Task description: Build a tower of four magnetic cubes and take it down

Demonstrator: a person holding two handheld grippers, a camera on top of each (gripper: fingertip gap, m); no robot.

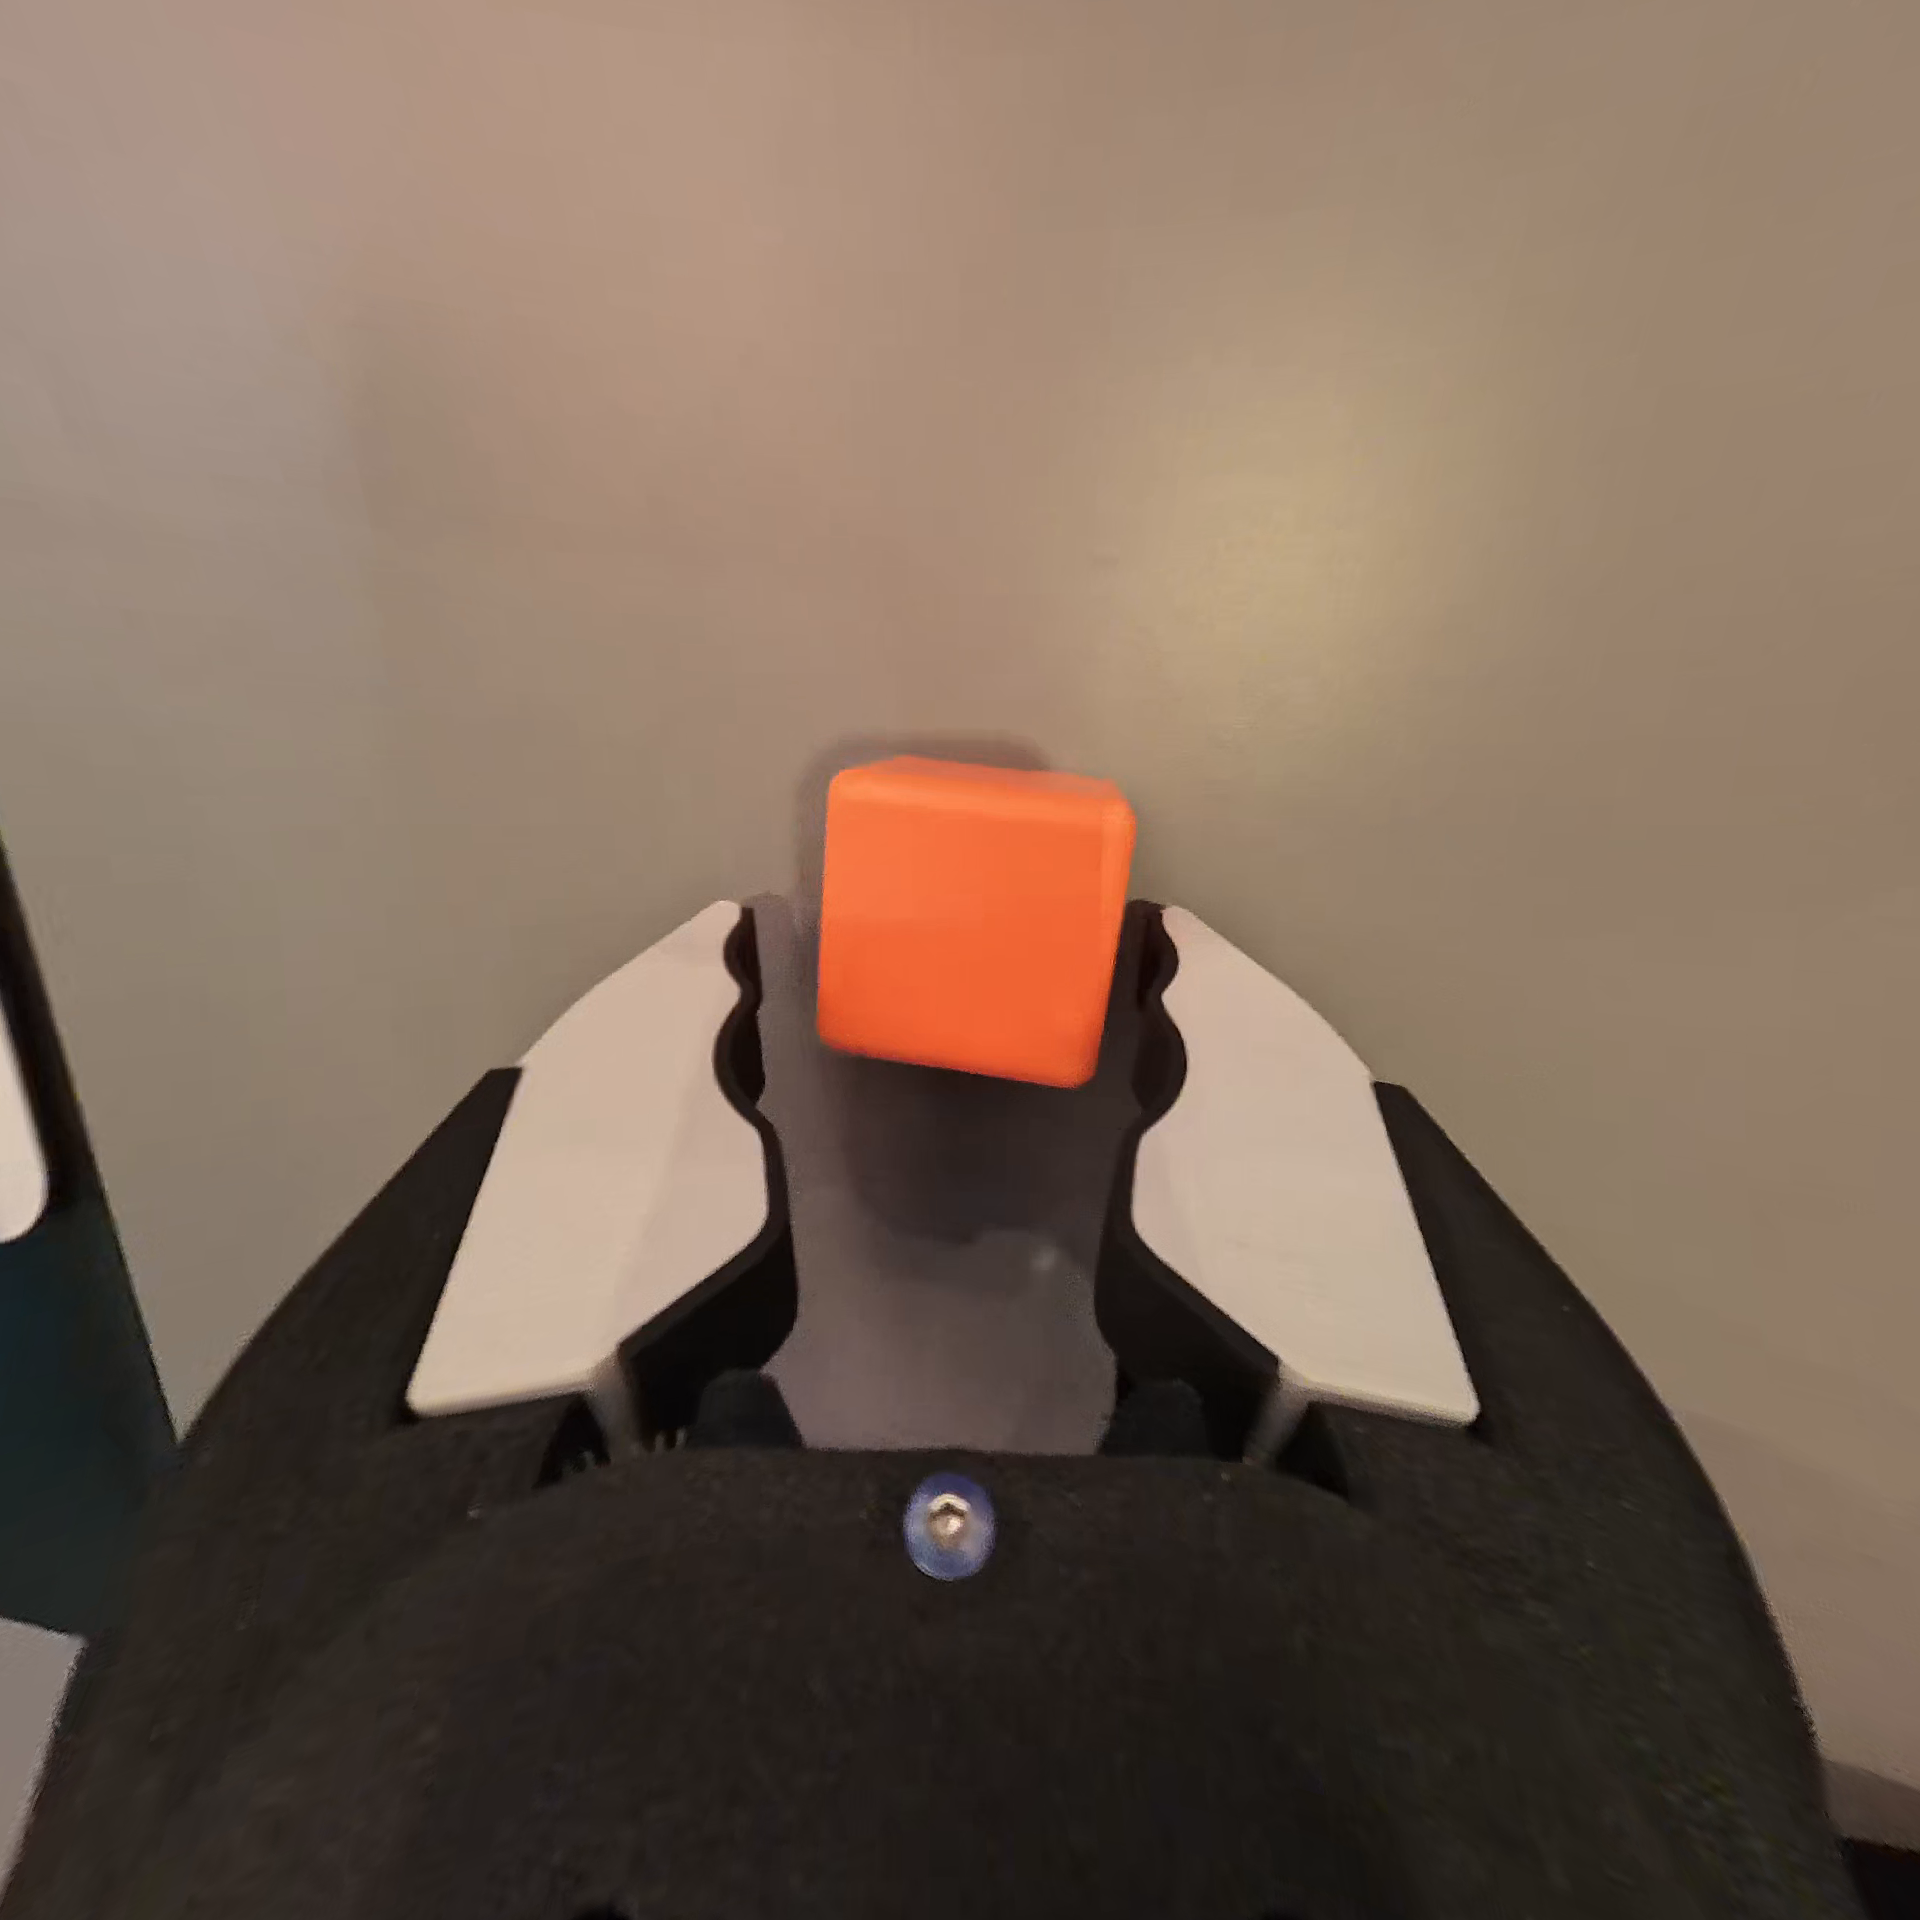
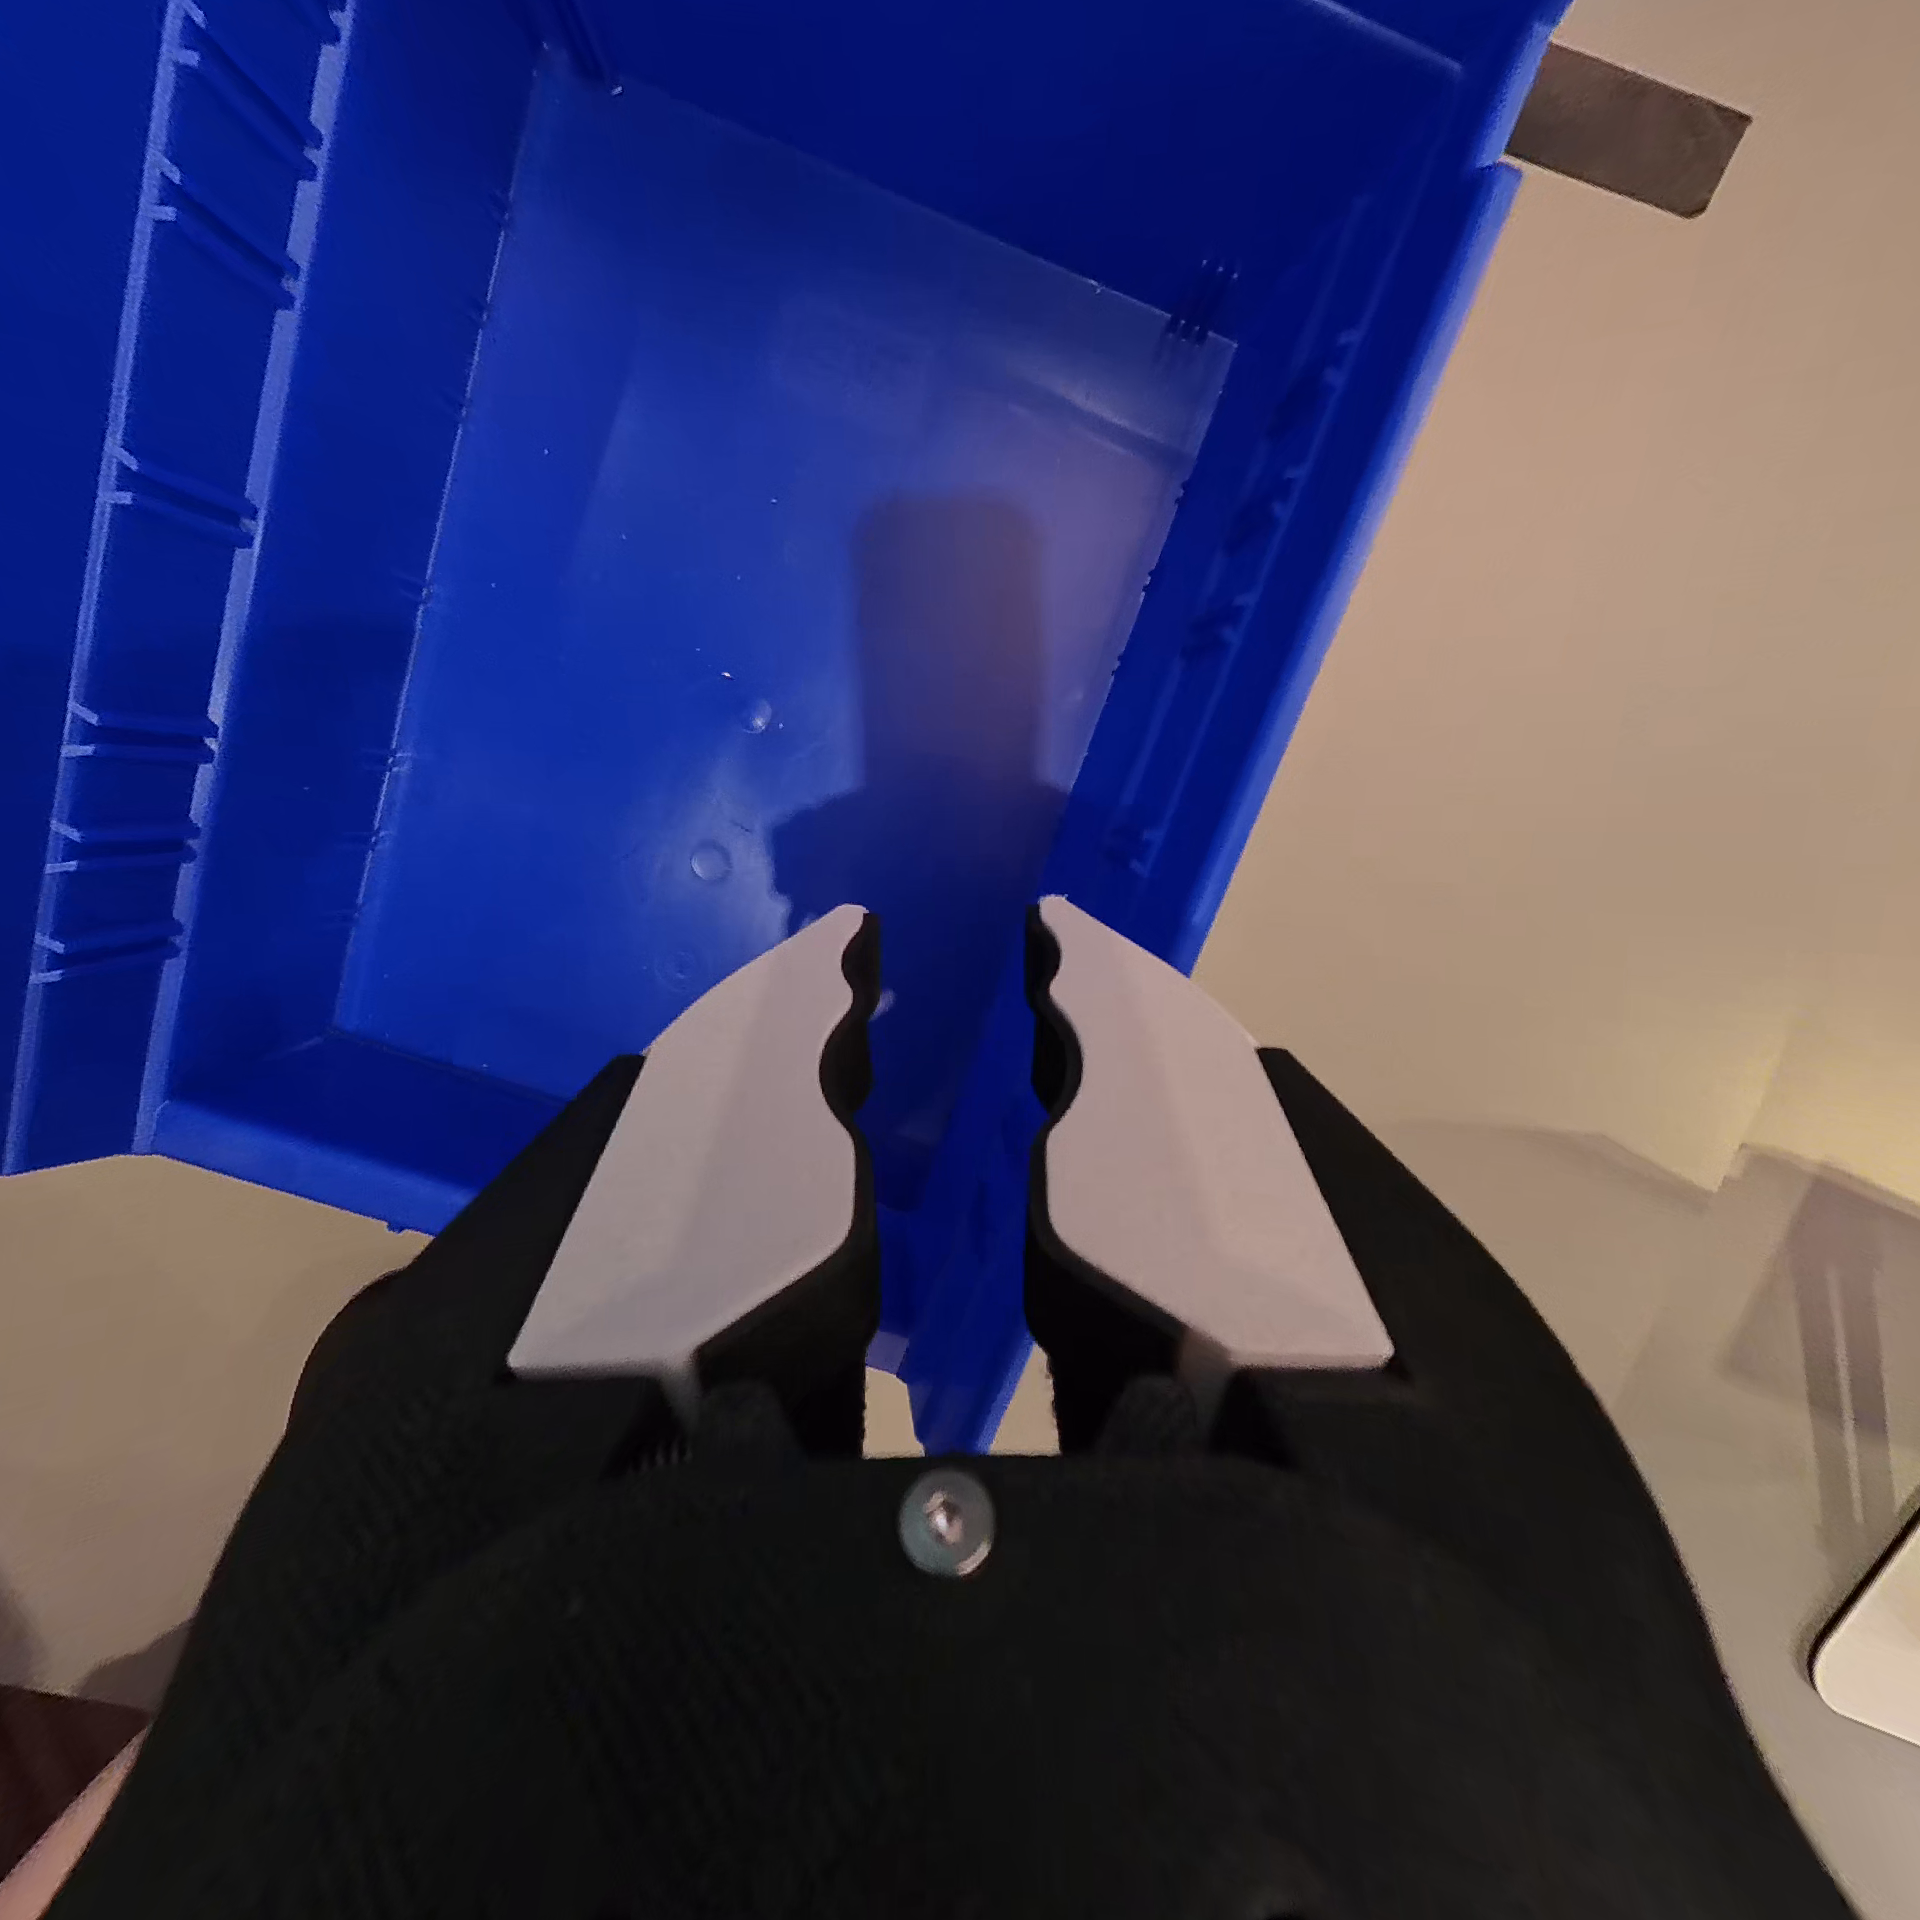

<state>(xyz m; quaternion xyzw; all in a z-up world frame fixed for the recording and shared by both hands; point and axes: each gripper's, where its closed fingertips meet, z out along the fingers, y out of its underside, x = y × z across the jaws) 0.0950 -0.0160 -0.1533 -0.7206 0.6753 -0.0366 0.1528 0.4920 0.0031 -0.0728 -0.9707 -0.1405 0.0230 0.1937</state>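
An orange cube [image 1: 966,925] sits on the pale table [image 1: 935,416] in the left wrist view. My left gripper [image 1: 943,914] is open around it: the right finger is at the cube's side and a narrow gap shows by the left finger. No other cubes are in view. In the right wrist view my right gripper [image 2: 953,914] is open and empty, hovering over a blue plastic bin [image 2: 260,520]. The bin's floor shows nothing inside except the gripper's shadow.
A dark upright object [image 1: 62,1299] stands at the left edge of the left wrist view. In the right wrist view, a grey flat piece [image 2: 1631,145] lies beyond the bin's far right corner. A white object's corner [image 2: 1870,1642] shows at lower right. About 40 centimeters separates my left fingertips from my right.
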